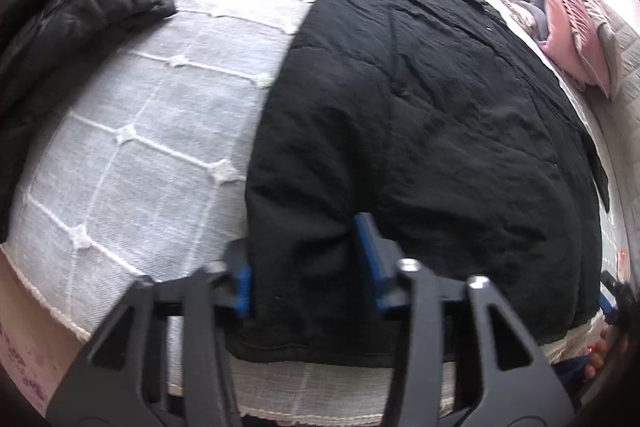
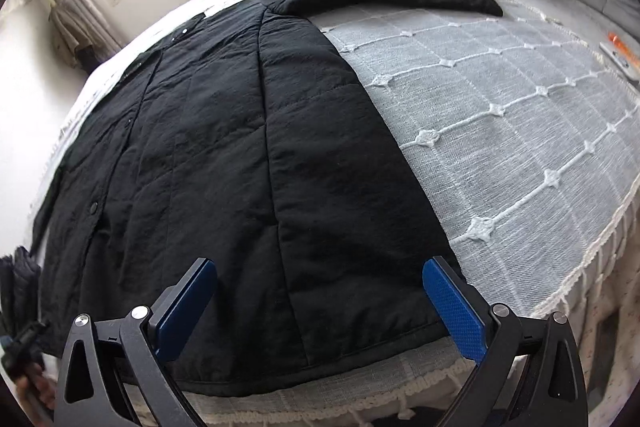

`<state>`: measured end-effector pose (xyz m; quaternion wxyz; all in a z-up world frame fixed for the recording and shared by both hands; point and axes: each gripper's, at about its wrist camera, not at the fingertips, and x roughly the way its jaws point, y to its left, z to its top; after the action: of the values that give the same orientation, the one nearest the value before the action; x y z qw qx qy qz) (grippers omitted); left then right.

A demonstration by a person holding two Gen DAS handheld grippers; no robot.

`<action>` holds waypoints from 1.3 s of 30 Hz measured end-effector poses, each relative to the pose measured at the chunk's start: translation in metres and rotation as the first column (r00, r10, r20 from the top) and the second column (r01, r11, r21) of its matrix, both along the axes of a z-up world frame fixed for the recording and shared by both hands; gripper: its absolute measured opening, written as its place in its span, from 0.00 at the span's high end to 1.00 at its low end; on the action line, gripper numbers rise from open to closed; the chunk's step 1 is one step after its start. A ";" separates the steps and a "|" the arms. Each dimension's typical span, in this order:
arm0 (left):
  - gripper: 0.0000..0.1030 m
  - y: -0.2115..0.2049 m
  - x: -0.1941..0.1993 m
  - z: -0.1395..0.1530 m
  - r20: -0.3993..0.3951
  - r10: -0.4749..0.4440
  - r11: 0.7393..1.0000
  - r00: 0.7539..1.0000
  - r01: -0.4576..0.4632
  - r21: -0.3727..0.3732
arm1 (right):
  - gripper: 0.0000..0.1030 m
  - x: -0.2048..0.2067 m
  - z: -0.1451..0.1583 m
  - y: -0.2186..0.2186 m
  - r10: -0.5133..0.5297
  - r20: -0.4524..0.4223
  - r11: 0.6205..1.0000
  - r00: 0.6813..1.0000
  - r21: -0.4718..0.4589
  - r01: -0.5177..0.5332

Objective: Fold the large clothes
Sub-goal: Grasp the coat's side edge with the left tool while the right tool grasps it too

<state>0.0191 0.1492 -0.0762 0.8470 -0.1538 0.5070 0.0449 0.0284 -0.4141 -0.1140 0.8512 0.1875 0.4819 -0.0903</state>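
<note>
Now we see a black quilted coat (image 2: 224,155) spread flat on the bed (image 2: 500,115). Our left claw (image 1: 310,263) has its jaws apart with the coat's hem corner bunched between them; whether they pinch it, we cannot tell. Our right claw (image 2: 320,307) gapes wide above the hem's other corner. Only the left view shows a black puffer jacket (image 1: 80,7); bare coverlet lies beside the coat.

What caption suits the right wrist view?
Open right gripper poised over the hem of a black quilted coat spread flat on a white bedspread.
</note>
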 end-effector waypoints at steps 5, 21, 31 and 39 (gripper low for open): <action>0.91 -0.006 -0.005 0.007 0.047 -0.012 0.999 0.999 0.010 0.038 | 0.96 0.002 -0.002 -0.006 0.019 0.007 0.997 1.000 0.070 -0.020; 0.77 0.008 -0.025 0.016 0.085 0.051 0.998 0.995 -0.048 -0.032 | 0.15 -0.016 0.021 -0.041 -0.022 0.140 0.997 0.990 0.082 0.011; 0.92 0.002 -0.020 0.007 0.070 0.037 0.999 0.997 -0.034 -0.041 | 0.95 -0.011 0.001 -0.030 -0.002 0.019 0.998 1.000 0.067 0.001; 0.94 0.003 -0.038 0.029 0.106 0.057 0.997 0.993 -0.051 -0.058 | 0.96 -0.027 0.024 -0.046 -0.099 0.114 0.995 0.989 0.006 0.099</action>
<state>-0.0191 0.1522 -0.0470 0.8669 -0.1928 0.4574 0.0455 0.0018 -0.4605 -0.0901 0.8716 0.2163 0.4227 -0.1216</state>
